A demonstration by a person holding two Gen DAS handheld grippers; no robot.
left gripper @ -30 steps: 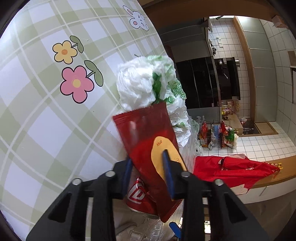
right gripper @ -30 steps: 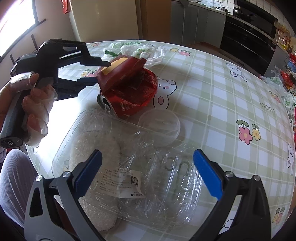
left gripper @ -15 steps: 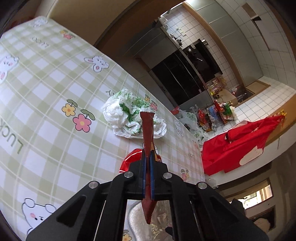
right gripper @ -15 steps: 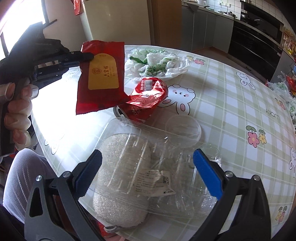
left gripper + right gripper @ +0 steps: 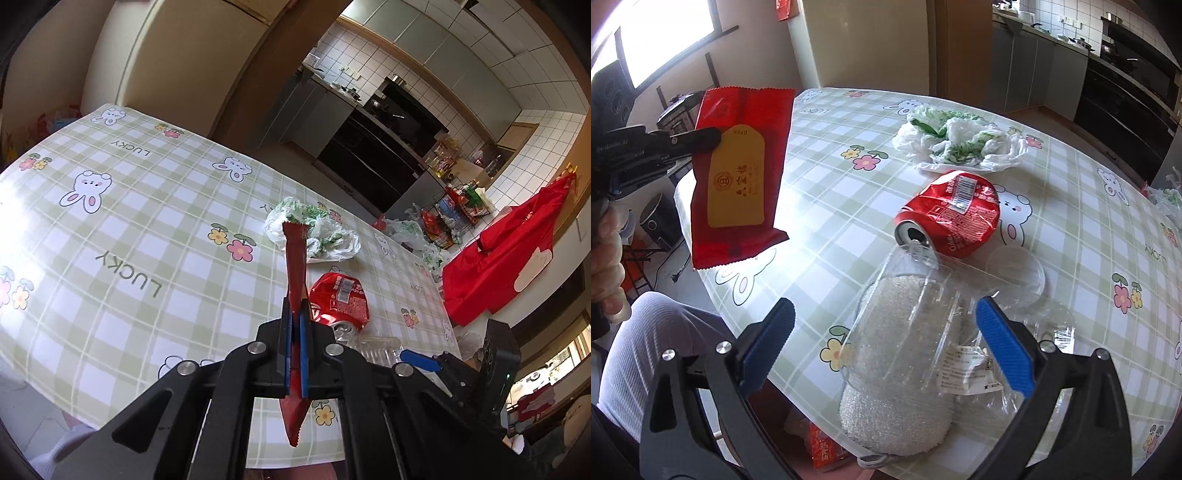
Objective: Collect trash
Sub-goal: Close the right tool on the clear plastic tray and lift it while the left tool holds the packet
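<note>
- Wrapper (image 5: 738, 173), red foil with serrated ends and a gold label panel, is held in the air clear of the table's near-left edge; it is seen edge-on (image 5: 295, 266) in the left wrist view.
- Left gripper (image 5: 295, 347) is closed tight on the wrapper, which is pinched between its blue pads; its handle is gripped by a person's hand (image 5: 605, 266).
- Right gripper (image 5: 886, 343) is held with jaws spread wide and nothing between the pads, above a clear plastic clamshell (image 5: 923, 332) that lies on the table.
- White textured foam piece (image 5: 897, 387) is enclosed in the clamshell; a printed label is stuck on the clear plastic.
- Crushed red drink can (image 5: 949, 218) is laid on its side, its opened top just beside the clamshell's far end.
- Clear round lid (image 5: 1015, 269) is set just right of the can.
- Crumpled white-and-green plastic bag (image 5: 960, 144) is placed beyond the can.
- Table (image 5: 129, 229) is covered by a green-and-white check cloth printed with rabbits, flowers and the word LUCKY.
- Room is fitted as a kitchen: grey cabinets, a black oven (image 5: 384, 155), white wall tiles, a bright window (image 5: 665, 37) at the left.
- Red cloth (image 5: 498, 258) is draped over a counter past the table.
</note>
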